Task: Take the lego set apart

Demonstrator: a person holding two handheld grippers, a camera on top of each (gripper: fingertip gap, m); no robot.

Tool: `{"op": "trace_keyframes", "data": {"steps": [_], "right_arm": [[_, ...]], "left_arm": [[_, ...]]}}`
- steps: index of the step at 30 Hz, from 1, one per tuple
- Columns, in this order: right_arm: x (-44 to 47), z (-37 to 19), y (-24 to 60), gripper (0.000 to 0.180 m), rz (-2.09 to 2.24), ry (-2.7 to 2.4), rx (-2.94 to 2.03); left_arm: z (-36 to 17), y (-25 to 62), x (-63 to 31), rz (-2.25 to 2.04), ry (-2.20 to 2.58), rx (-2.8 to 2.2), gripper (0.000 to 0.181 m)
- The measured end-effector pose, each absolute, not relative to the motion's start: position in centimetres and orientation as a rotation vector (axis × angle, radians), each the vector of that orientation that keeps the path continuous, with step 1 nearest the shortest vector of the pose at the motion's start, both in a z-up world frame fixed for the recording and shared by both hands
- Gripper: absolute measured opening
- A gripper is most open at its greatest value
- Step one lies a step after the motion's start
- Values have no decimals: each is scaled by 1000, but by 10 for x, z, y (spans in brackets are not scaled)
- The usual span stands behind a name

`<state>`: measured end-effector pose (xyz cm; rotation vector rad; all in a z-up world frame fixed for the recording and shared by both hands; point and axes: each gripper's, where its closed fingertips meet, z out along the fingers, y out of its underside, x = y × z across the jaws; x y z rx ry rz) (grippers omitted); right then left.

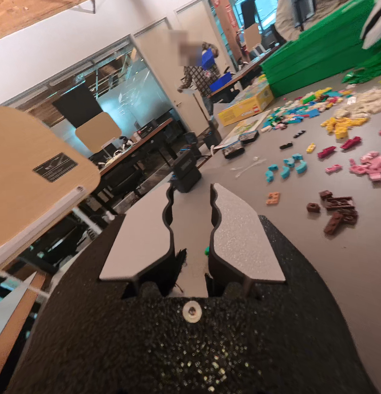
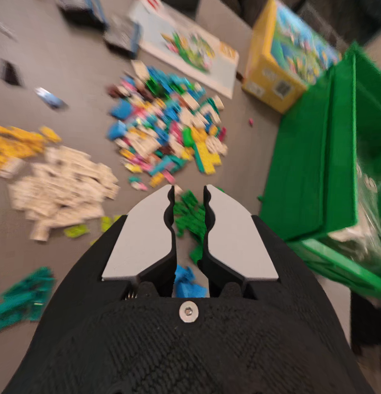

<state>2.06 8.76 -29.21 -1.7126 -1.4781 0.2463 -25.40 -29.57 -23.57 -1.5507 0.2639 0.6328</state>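
Note:
The lego lies apart in loose sorted heaps on a grey table [image 1: 313, 277]. In the left wrist view I see brown pieces [image 1: 338, 209], pink pieces [image 1: 372, 166], cyan curved pieces [image 1: 289, 166] and yellow pieces [image 1: 343, 125]. My left gripper [image 1: 191, 189] is open and empty above the table's near edge, left of the brown pieces. In the blurred right wrist view my right gripper [image 2: 188, 188] is open and empty above a heap of green pieces [image 2: 189, 213]. A mixed heap [image 2: 168, 128] and a white heap [image 2: 63, 185] lie beyond it.
Tall green stacks [image 2: 313, 160] stand right of the right gripper, with a yellow box [image 2: 281, 64] and a booklet [image 2: 189, 49] behind. Black trays [image 1: 240, 142] and a black box [image 1: 185, 170] sit near the table edge. A wooden chair back [image 1: 36, 170] is at the left. A person [image 1: 200, 78] stands far off. The grippers' ends are close to 45 cm from one another.

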Motion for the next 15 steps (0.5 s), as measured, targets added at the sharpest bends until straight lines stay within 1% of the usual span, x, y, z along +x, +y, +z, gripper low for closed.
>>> {"op": "trace_keyframes", "data": {"steps": [3,6,9,12,14,15], "right_arm": [[-29,-270,18,23,443,-1534,-1552],[-81,-262,-76,23,717,-1697,-1385],[-118,-274,-170,23,910,-1962,-1228],[-147,-293,-247,23,978,-2188,-1066],[-162,-305,-289,23,1011,-2305,-959],[-167,-312,-307,24,1019,-2360,-916]], "left_arm": [[-221,-311,-276,547,127,-1566,38],[-218,-327,-286,398,87,-1637,44],[-238,-346,-284,246,126,-1808,49],[-272,-373,-268,68,192,-2041,53],[-292,-394,-242,-97,292,-2157,40],[-301,-405,-227,-194,338,-2207,40]]}}
